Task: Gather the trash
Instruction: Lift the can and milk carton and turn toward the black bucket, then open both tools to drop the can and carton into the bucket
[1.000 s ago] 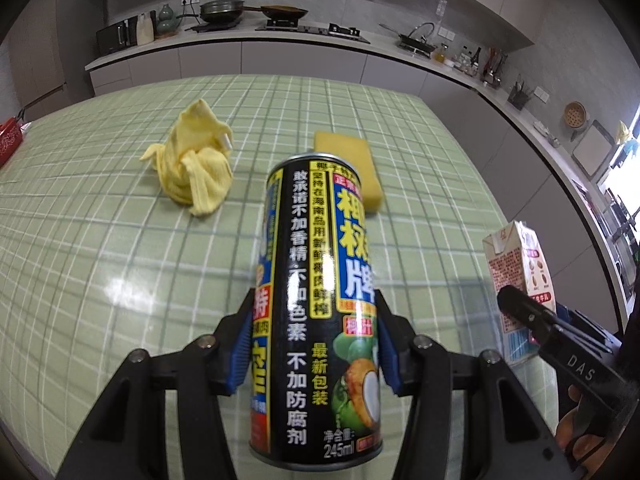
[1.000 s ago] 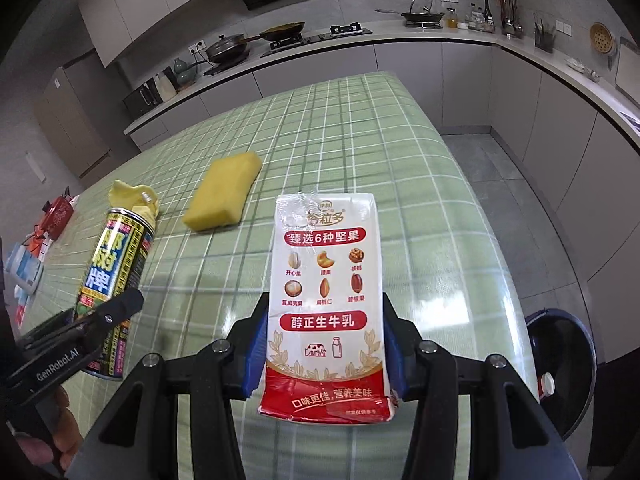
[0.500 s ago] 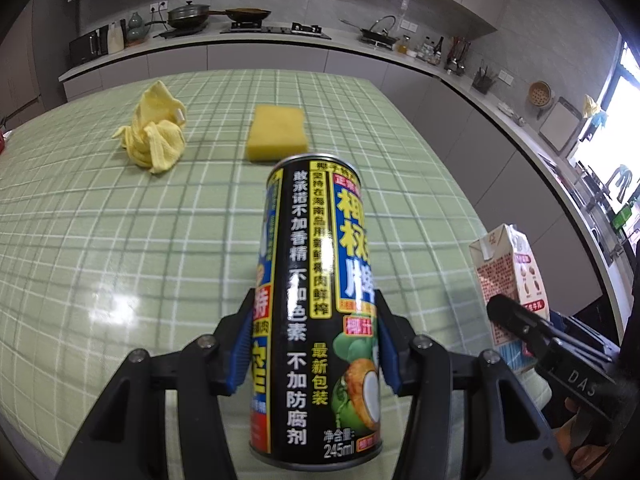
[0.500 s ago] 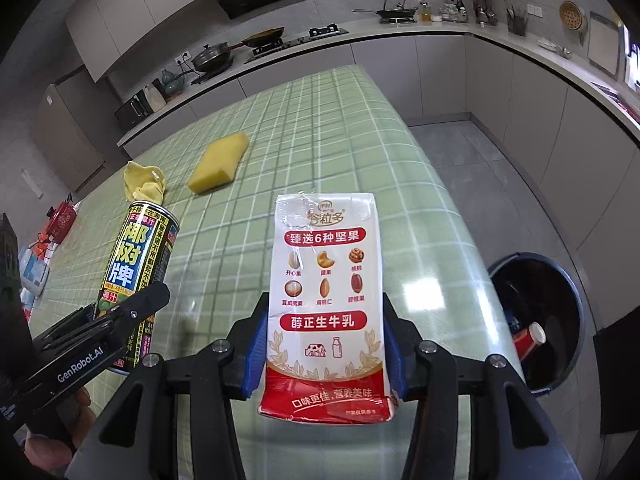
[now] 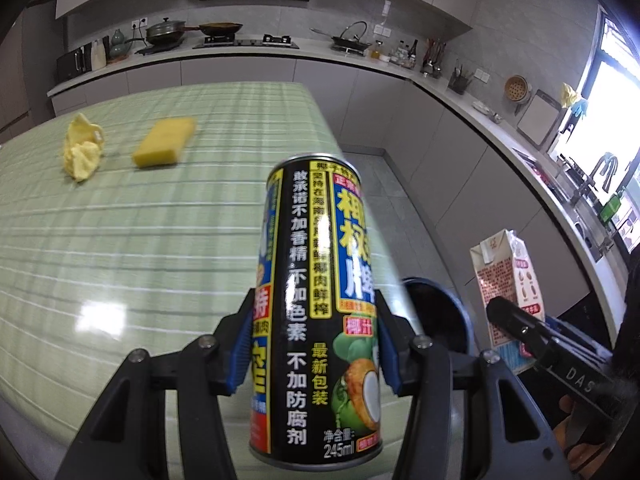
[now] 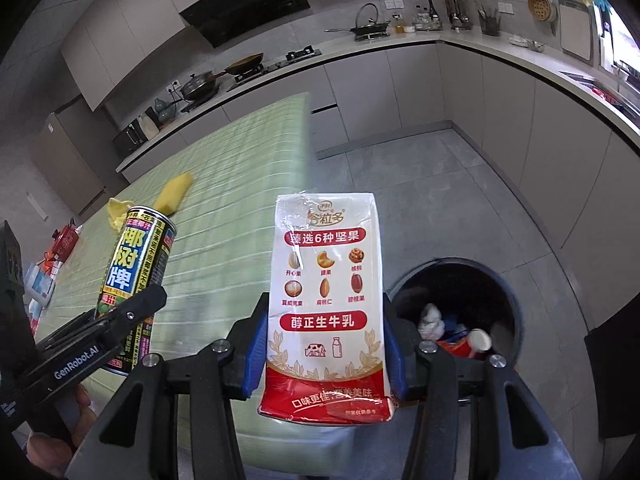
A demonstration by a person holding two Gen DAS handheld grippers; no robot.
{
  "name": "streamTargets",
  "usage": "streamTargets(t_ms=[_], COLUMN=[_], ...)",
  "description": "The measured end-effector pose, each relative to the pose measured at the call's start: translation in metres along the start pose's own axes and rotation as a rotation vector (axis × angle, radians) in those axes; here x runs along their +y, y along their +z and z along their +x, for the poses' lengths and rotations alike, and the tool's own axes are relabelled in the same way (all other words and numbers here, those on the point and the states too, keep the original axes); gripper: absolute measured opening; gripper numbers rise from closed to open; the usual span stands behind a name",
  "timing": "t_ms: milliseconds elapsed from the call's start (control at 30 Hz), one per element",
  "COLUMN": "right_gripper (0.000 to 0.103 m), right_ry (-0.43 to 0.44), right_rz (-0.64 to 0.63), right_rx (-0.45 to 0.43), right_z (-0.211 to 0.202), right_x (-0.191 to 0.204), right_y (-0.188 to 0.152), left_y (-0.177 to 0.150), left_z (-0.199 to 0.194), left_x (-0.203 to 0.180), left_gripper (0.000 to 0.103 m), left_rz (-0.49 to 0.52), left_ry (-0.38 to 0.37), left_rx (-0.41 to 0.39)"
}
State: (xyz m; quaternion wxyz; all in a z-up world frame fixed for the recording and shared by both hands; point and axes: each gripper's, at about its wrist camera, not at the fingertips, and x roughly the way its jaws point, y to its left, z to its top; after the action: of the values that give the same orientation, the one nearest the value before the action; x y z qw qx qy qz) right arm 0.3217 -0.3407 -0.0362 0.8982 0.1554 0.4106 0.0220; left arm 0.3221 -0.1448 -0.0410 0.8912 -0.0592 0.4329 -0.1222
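1. the left tool is clamped on a black drink can, blue pads pressed to both sides, the can upright and clear of the tabletop.
2. the right tool is clamped the same way on a white and red milk carton, pads tight against its two edges, the carton upright.
3. in the right wrist view the can and its tool show to the left of the carton, over the green checked tabletop; fingers of a hand show low beside them.
4. a round black trash bin stands on the floor just right of the carton and below it, with crumpled white paper and a red cup inside.
5. past the can, on the tabletop, lie a yellow sponge and, left of it, a bunched yellow cloth, near each other but apart.
6. beyond the tabletop runs a kitchen counter with pans on a hob.
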Motion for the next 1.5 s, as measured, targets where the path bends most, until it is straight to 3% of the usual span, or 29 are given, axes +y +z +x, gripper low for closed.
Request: streamTargets(t_ms=[267,500,733,1000,1067,1100,1333,1500], right_gripper=[0.051,0.052,0.052,0.052,0.054,0.061,0.065,0.065], right_ry=[-0.026,-0.037,-0.013,-0.02,-0.048,-0.045,-0.055,-0.073], right_rz=[0.017,0.053,0.03,-0.008,-0.023,-0.025,-0.007,0.018], right_rx=[0.021,0.075,0.148,0.195,0.203,0.2,0.112,0.102], right_z=[-0.008,0.02,0.072,0.127,0.136,0.137,0.112,0.096], right_x=[-0.118,-0.178,-0.199,-0.215,-0.214,-0.214,-0.21,-0.2], right_y=[0.008,-0.002,-0.01,-0.015,-0.011,-0.01,0.013,0.023], left_y=[-0.012,-0.04,-0.068,-0.081,-0.08,-0.08,-0.059,-0.041], left_z=[0.038,0.085,0.136,0.177,0.18,0.179,0.137,0.113], left_x=[-0.116,-0.154,-0.147,-0.143,-0.143,-0.143,-0.152,-0.155], left_gripper=[0.053,0.053,0.053,0.056,0.062,0.066,0.066,0.066], left_rz=[0.029,0.031,-0.012,-0.034,-0.036,-0.039,-0.082,-0.086], left_ry=[-0.073,-0.072,0.0,0.022,0.052,0.056,0.069,0.04], left_rx=[0.036,0.115,0.21,0.313,0.306,0.304,0.183,0.144])
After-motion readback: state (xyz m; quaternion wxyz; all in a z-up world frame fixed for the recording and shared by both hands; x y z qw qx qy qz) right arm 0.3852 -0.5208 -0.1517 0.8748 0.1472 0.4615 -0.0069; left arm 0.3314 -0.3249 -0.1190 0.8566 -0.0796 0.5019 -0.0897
